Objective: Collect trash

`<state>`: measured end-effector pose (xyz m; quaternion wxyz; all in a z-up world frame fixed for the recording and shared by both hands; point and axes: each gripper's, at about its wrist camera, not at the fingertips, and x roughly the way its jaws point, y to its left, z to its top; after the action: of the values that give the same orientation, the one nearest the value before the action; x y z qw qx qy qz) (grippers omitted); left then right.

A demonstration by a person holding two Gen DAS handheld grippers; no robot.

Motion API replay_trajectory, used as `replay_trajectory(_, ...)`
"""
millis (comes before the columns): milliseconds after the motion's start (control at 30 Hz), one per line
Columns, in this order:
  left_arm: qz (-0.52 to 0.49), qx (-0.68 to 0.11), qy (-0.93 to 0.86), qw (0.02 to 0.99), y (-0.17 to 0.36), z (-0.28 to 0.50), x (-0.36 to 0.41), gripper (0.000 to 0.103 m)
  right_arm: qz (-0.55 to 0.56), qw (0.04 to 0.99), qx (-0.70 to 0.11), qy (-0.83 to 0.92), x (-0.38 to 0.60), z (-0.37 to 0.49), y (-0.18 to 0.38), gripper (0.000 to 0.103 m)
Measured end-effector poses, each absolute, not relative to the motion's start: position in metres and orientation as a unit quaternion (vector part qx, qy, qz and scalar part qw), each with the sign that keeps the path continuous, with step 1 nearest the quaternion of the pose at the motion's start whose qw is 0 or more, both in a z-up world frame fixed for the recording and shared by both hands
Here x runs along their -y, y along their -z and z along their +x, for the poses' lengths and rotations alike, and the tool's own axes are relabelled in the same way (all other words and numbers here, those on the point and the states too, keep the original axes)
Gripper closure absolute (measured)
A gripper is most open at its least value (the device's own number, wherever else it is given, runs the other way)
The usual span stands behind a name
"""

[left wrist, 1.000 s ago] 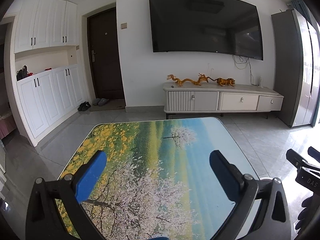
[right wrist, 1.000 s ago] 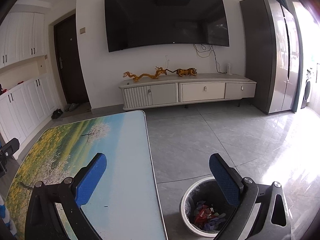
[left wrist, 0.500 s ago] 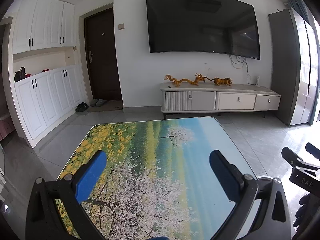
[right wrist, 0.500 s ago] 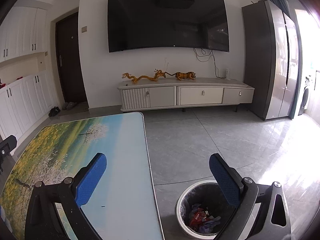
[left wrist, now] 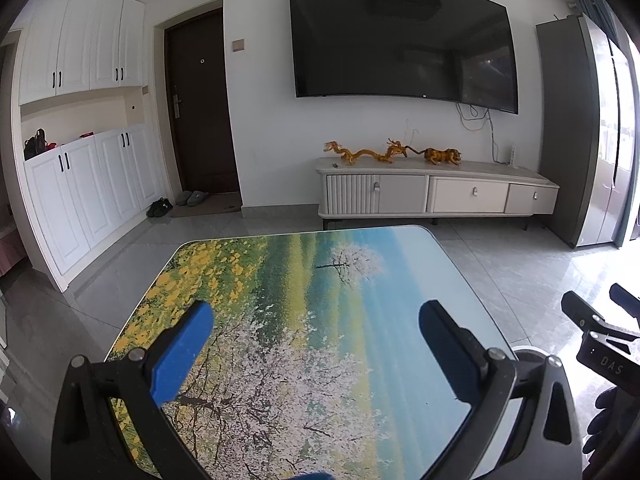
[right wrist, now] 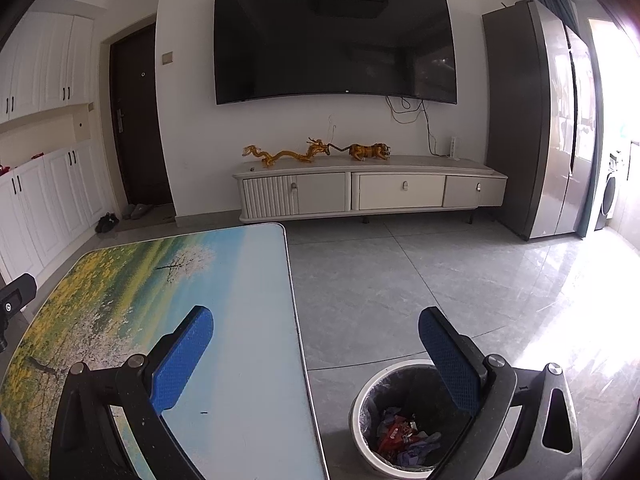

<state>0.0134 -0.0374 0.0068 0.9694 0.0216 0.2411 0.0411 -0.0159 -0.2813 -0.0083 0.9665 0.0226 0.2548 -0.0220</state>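
A round white trash bin (right wrist: 362,400) with a dark liner stands on the floor just right of the table; crumpled red and grey wrappers (right wrist: 400,438) lie in its bottom. My right gripper (right wrist: 316,330) is open with nothing between its blue pads, hanging over the table's right edge and the bin. My left gripper (left wrist: 316,326) is also open and empty, above the table (left wrist: 320,280) with its printed landscape top. No loose trash shows on the tabletop. The right gripper's black body (left wrist: 600,344) shows at the right edge of the left wrist view.
Grey tiled floor (right wrist: 420,280) stretches beyond the table to a white TV cabinet (right wrist: 368,192) with golden figurines under a wall TV. A tall grey fridge (right wrist: 540,132) stands at right. White cupboards (left wrist: 80,184), a dark door and shoes are at left.
Both views have risen and tilted slightly, so the table and bin sit lower in frame. The bin has slid a little left in the right wrist view. Both grippers stay open.
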Motion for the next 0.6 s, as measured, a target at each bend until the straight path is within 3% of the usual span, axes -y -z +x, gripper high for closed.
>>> replay_trajectory(600,0.033,-0.247,-0.03,0.968,-0.003,0.013,0.049,0.0,0.007,0.971,-0.231,0.055,0.283,-0.021,0.002,0.0)
